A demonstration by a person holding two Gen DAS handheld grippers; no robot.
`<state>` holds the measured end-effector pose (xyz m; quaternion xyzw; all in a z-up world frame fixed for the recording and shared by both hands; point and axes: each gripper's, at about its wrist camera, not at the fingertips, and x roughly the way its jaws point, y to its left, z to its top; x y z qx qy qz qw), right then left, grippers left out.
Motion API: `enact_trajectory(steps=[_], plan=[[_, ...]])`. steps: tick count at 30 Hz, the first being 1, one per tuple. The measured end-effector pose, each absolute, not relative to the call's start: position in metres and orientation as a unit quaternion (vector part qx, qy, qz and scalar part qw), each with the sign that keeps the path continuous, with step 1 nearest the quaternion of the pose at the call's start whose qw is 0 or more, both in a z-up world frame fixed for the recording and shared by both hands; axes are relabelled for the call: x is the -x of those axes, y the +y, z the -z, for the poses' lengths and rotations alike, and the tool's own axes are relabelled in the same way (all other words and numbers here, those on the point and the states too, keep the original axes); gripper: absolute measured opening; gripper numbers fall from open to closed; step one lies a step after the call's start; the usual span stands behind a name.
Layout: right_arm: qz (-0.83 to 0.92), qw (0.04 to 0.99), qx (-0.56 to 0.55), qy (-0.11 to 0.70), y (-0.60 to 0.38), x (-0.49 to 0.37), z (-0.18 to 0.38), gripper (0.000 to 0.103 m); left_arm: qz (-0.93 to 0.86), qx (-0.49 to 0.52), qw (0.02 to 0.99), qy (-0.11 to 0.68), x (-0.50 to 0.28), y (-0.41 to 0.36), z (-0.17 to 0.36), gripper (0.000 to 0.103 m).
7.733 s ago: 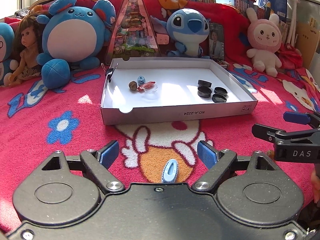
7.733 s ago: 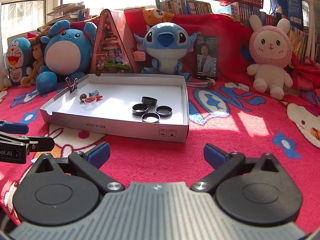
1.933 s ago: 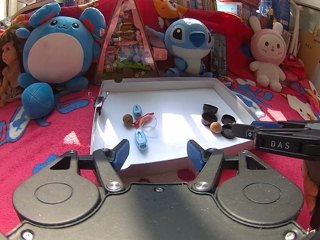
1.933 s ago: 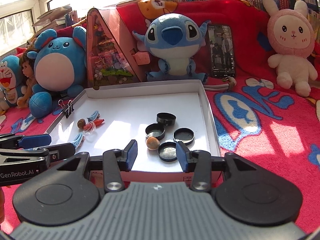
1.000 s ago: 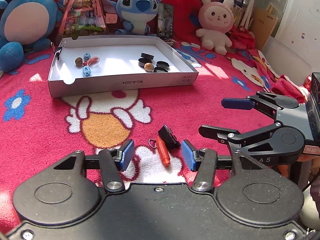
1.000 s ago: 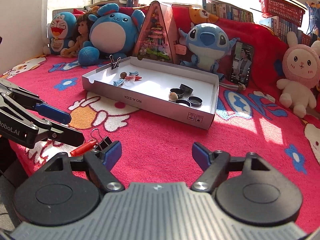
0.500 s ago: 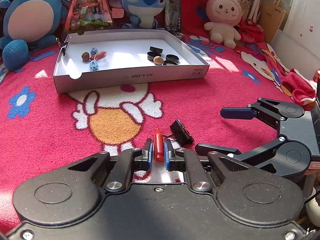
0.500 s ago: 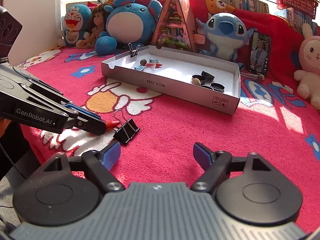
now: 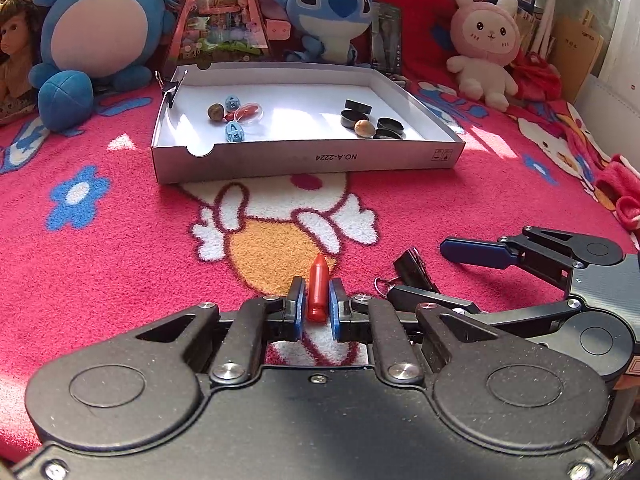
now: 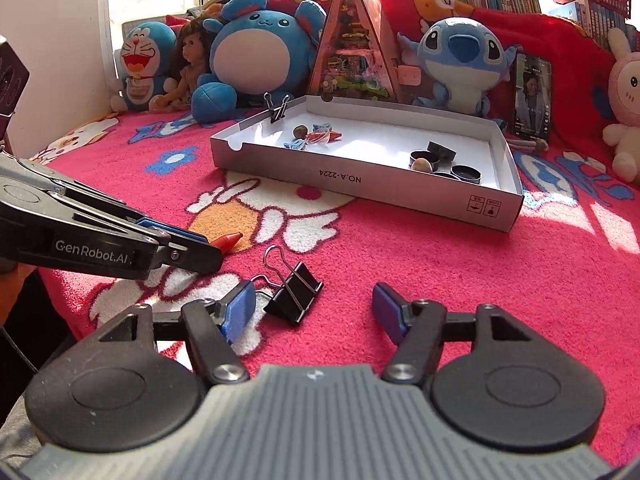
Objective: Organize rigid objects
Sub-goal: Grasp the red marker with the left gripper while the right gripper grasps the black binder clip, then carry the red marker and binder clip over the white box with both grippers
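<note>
The big pink cartoon blanket (image 9: 120, 208) covers everything, with a row of plush toys (image 9: 104, 36) propped along the far edge; on it, toward the far side, sits the shallow white cardboard box (image 9: 308, 158), which looks to be where the small hard things are being gathered; a binder clip (image 9: 170, 88) is pinched on its far left wall; inside, at the left, lie a brown nut (image 9: 215, 112), two little blue charms (image 9: 235, 133) and a clear capsule with red in it (image 9: 250, 113), while at the right a cluster of black round caps (image 9: 390, 124) has a second nut (image 9: 364, 128) among them, so I'd say a good share of the sorting is done; what is left, as far as I can see, lies on the near blanket; the right gripper (image 10: 314, 312) has its jaws spread wide and grasping nothing, poised low over a black binder clip (image 10: 294, 294) that rests just inside its left finger; the left gripper (image 9: 317, 304) is clenched on a small red bullet-shaped piece (image 9: 318, 290), tip pointing toward the box, well short of it; by my reckoning that piece needs carrying over to the left group, where another red thing already lies, and the clip remains to be picked up; I see nothing else loose outside the box.
</note>
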<state>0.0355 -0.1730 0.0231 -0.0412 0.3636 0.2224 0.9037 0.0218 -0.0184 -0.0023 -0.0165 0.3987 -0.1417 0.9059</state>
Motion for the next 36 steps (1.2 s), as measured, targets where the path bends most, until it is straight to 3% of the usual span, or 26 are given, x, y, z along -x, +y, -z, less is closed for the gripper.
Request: enact_trajectory(steps=[4, 6, 8, 28, 30, 36], plan=[[-0.209, 0.91, 0.044, 0.355, -0.168, -0.03, -0.023, 0.055, 0.141, 0.012, 0.908, 0.394, -0.023, -0.022, 0.004, 0.012], [-0.207, 0.912, 0.049, 0.351, -0.165, -0.028, -0.023, 0.038, 0.14, 0.008, 0.91, 0.391, -0.022, -0.023, 0.005, 0.011], [-0.203, 0.914, 0.052, 0.348, -0.163, -0.026, -0.024, 0.031, 0.14, 0.007, 0.91, 0.39, -0.022, -0.024, 0.004, 0.01], [-0.12, 0.932, 0.018, 0.343, -0.183, -0.059, -0.041, 0.03, 0.111, 0.012, 0.929, 0.352, -0.053, -0.019, -0.021, 0.01], [-0.112, 0.932, 0.015, 0.344, -0.185, -0.065, -0.043, 0.025, 0.108, 0.012, 0.931, 0.349, -0.058, -0.019, -0.023, 0.01], [-0.103, 0.935, 0.012, 0.338, -0.187, -0.076, -0.048, 0.025, 0.099, 0.009, 0.936, 0.339, -0.07, -0.017, -0.029, 0.01]])
